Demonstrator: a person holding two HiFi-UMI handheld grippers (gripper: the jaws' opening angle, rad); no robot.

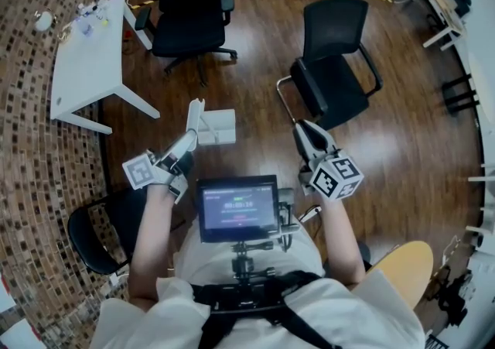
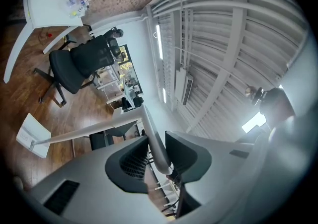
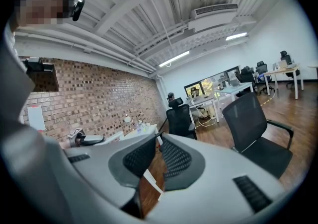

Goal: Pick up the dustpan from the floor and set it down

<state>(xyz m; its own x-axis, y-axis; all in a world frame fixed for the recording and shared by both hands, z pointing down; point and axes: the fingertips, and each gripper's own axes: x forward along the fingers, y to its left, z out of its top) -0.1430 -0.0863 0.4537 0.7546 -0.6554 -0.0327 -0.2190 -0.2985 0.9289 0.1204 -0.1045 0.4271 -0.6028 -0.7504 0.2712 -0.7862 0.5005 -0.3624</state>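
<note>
left gripper (image 1: 186, 146) clenched on the grip end of the white plastic long-handled dustpan (image 1: 216, 127). its slim white handle (image 2: 89, 131) passes between the two jaws and is pinched there. right gripper (image 1: 308, 132) has its jaws drawn together with nothing between them and hangs apart from the dustpan, toward the black mesh office chair (image 1: 332, 61).

position: the dustpan lies ahead of the person, over the dark wooden plank floor (image 1: 255, 76), between the white table (image 1: 85, 69) and the chair. whether the scoop touches the floor cannot be told from these views.

orientation: the long axis is the handle. in the left gripper view it runs from the jaws away to the scoop (image 2: 32, 136) at the far end, low above the planks. in the head view it is steeply foreshortened, so the grip end is judged uppermost and the scoop lowermost.

step, as judged: the pick-up is made and the dustpan is in hand, with the setting-down not yet done.

next move, as judged: lower the scoop until the floor bears it, keep the long handle from swinging, then part the left jaws. the held end is far from the heavy scoop, so a hasty release could let it topple.
</note>
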